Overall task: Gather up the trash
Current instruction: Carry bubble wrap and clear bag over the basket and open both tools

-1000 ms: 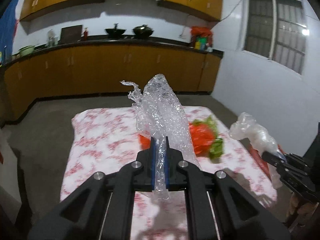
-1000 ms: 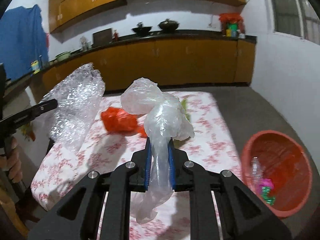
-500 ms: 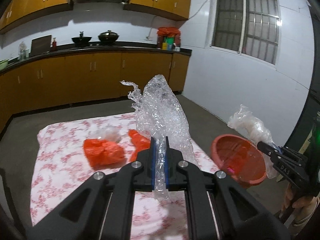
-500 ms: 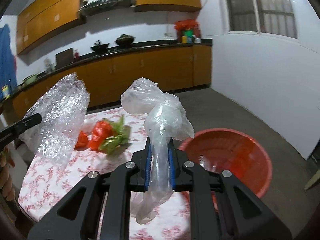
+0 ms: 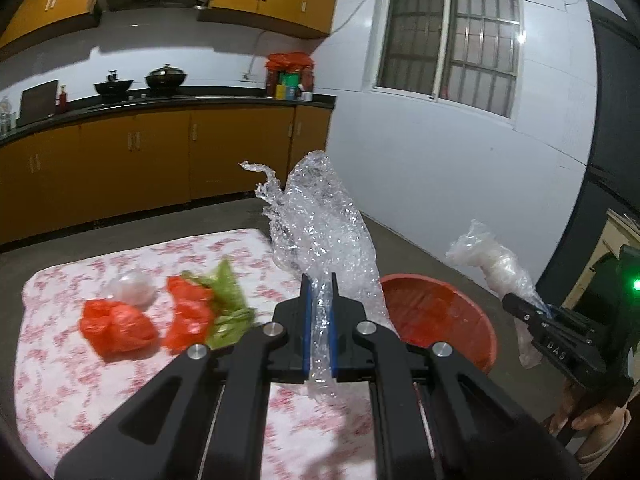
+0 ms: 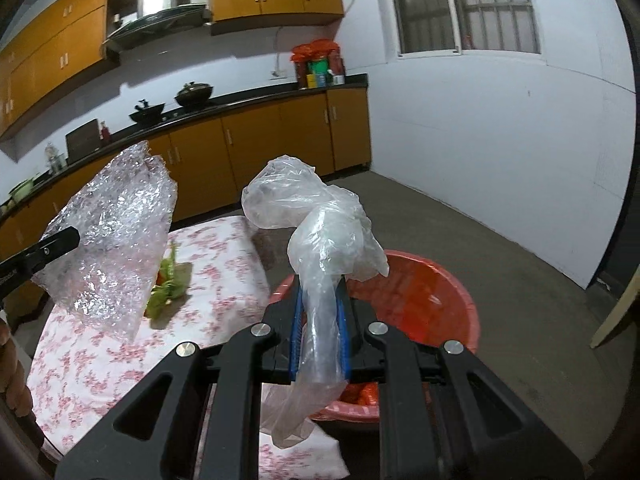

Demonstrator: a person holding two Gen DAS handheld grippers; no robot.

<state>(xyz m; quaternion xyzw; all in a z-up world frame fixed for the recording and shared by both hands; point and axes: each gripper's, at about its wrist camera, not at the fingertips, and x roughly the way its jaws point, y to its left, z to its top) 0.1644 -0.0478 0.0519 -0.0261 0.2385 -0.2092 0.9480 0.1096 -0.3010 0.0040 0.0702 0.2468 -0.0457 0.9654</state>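
Spanning the lower left of both views, a table w/ a white cloth printed w/ red flowers (image 5: 80, 392) is seen, w/ wood cabinets (image 5: 160, 152) & a dark counter behind it. Beside the table's right edge, on the floor, a round red basin (image 6: 448, 304) is set; some orange & other scraps are glimpsed low inside it, too hidden to be named.

A crumpled sheet of bubble wrap (image 5: 324, 232) is gripped by the left gripper (image 5: 319, 328), jaws clenched tight on its lower end, the rest standing up above the fingers. In the right wrist view the same sheet (image 6: 116, 236) is seen hanging over the table's near-left part.

A clear plastic bag (image 6: 316, 236) is pinched by the right gripper (image 6: 320, 332), jaws closed on its twisted neck; the bag's bulk is held above the basin's near rim, a tail hanging below the fingers. From the left wrist view, that bag (image 5: 492, 264) is seen right of the basin.

Left on the cloth: a red plastic bag (image 5: 116, 328), a second red piece (image 5: 188, 320) touching a green wrapper (image 5: 228, 304), & a small whitish wad (image 5: 132, 288) just behind the red bag. Part of a hand (image 5: 592, 428) is visible under the right gripper.
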